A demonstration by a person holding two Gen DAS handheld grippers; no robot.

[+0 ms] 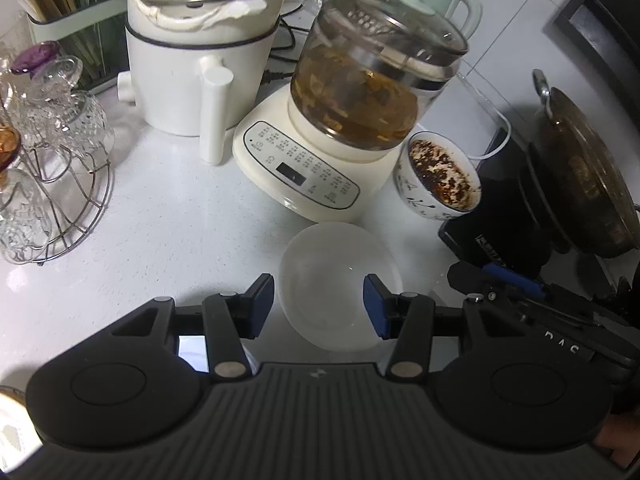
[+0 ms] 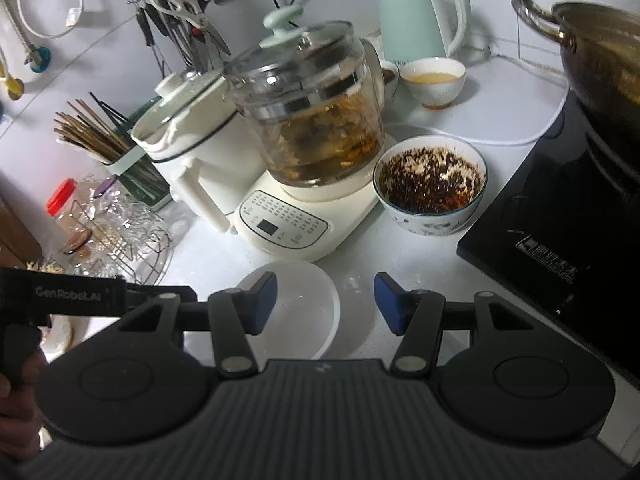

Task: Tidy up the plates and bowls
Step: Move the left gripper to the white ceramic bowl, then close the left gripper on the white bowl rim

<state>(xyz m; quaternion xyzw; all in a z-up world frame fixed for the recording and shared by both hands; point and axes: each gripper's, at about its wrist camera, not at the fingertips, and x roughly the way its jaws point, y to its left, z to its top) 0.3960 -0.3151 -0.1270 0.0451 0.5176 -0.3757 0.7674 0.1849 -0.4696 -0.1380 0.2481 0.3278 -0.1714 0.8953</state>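
Both the left gripper point(image 1: 319, 307) and right gripper point(image 2: 325, 303) hang half-open and empty over the white bowl point(image 1: 336, 280) near the worktop's front edge, so I'd straddle one rim before squeezing.

We see a white speckled countertop point(image 2: 200, 264); pale tiled wall point(image 2: 100, 12) behind; a dark frame point(image 1: 600, 20), perhaps a window.

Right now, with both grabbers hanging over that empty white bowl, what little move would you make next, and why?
Probably lower the left gripper so one pad goes over the white bowl's near rim. The bowl sits empty on the counter, framed between its open pads, nothing held yet. The right gripper is open too, but off to the bowl's side.
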